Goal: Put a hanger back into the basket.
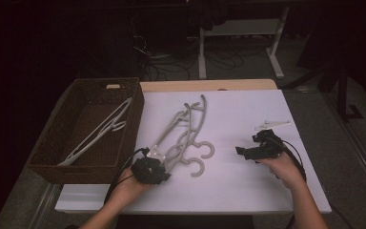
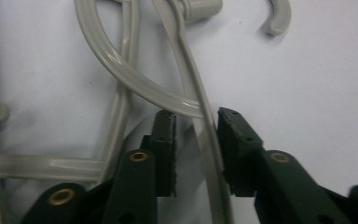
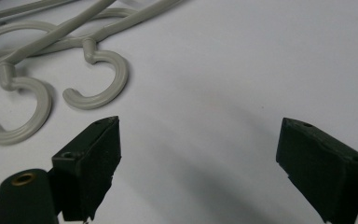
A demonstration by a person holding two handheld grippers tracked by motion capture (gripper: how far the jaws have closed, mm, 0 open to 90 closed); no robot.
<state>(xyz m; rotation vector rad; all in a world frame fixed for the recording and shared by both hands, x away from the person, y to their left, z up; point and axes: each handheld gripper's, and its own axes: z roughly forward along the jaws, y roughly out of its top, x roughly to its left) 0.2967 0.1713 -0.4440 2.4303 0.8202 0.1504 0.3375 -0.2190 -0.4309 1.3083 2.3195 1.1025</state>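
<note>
Right of the basket [image 1: 83, 169], which holds one hanger [image 1: 97, 132], my left gripper [image 2: 196, 119] straddles a bar of the tangled hangers [image 1: 183, 136], fingers apart. They look light, stiff, slick, likely to snag. My right gripper [image 3: 198, 140] gapes over bare counter [image 1: 248, 186].

White table [image 1: 248, 186] bears a basket [image 1: 62, 167] and 2 hangers [image 1: 183, 138].

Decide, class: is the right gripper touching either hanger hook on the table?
Apart. The right gripper view shows bare white table between the right gripper and the hanger hooks.
</note>
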